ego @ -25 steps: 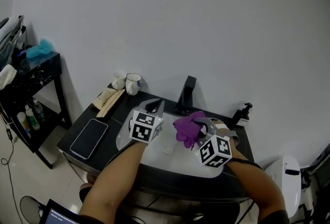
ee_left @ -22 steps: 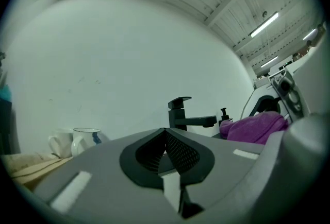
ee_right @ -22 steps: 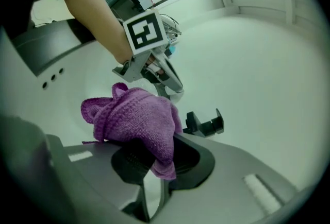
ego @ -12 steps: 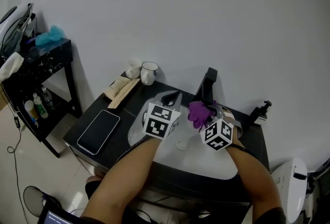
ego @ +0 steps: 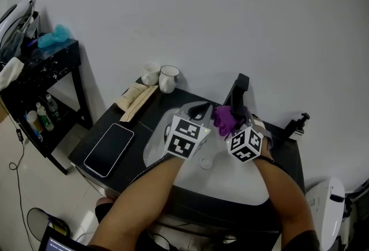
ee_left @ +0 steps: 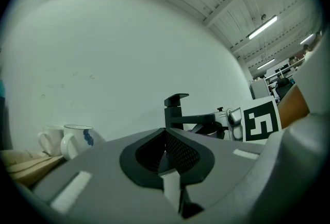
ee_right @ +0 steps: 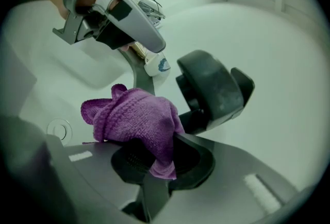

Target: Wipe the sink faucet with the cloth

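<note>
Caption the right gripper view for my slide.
Purple cloth clamped in the right gripper, close to the black faucet.

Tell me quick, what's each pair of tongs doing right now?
Left tongs: closed, nothing between them.
Right tongs: closed on the purple cloth, close to the faucet.

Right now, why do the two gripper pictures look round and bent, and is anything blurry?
Left gripper view: wide-angle lens, dark rounded corners, straight lines bowed; faucet sharp. Right gripper view: same rounding, greenish tint; cloth crisp. Head view: even light, little bending.
</note>
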A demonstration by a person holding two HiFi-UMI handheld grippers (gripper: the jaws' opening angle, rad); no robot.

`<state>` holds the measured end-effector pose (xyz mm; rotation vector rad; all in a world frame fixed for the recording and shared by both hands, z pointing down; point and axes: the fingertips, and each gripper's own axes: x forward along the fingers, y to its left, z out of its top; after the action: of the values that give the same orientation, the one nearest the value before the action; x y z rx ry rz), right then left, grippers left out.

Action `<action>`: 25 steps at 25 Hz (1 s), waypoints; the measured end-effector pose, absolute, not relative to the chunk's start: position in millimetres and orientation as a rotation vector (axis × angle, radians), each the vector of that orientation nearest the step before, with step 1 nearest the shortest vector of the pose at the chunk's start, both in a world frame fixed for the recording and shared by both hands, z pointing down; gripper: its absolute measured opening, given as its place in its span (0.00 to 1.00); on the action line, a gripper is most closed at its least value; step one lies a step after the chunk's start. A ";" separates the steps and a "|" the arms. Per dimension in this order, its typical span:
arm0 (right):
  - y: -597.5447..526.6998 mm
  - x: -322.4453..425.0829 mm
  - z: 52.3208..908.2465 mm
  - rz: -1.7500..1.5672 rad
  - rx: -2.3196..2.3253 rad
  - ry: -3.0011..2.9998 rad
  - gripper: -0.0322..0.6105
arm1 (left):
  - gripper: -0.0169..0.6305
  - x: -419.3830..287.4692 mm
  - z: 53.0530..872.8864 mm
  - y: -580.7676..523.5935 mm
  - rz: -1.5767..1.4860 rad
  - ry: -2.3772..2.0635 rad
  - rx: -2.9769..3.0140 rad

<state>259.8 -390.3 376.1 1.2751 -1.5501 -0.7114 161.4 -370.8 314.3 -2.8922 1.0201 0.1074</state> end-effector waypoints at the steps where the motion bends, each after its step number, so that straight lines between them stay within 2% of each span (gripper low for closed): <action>1: -390.8 260.3 378.7 -0.705 1.269 -1.548 0.15 | 0.05 161.8 314.5 -370.4 0.107 1.017 -2.896; 8: -385.1 258.3 402.6 -0.680 1.186 -1.518 0.15 | 0.05 160.0 313.6 -369.0 0.115 1.019 -2.894; 14: -373.1 259.9 388.7 -0.697 1.193 -1.522 0.15 | 0.05 154.9 313.3 -368.8 0.120 1.043 -2.896; 25: -352.8 330.3 335.2 -0.655 1.311 -1.451 0.15 | 0.05 143.4 312.9 -373.9 0.174 1.111 -2.937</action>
<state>330.3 -352.8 335.2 1.3110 -1.4514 -0.6553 143.4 -373.9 312.9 -2.9372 1.1114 0.1743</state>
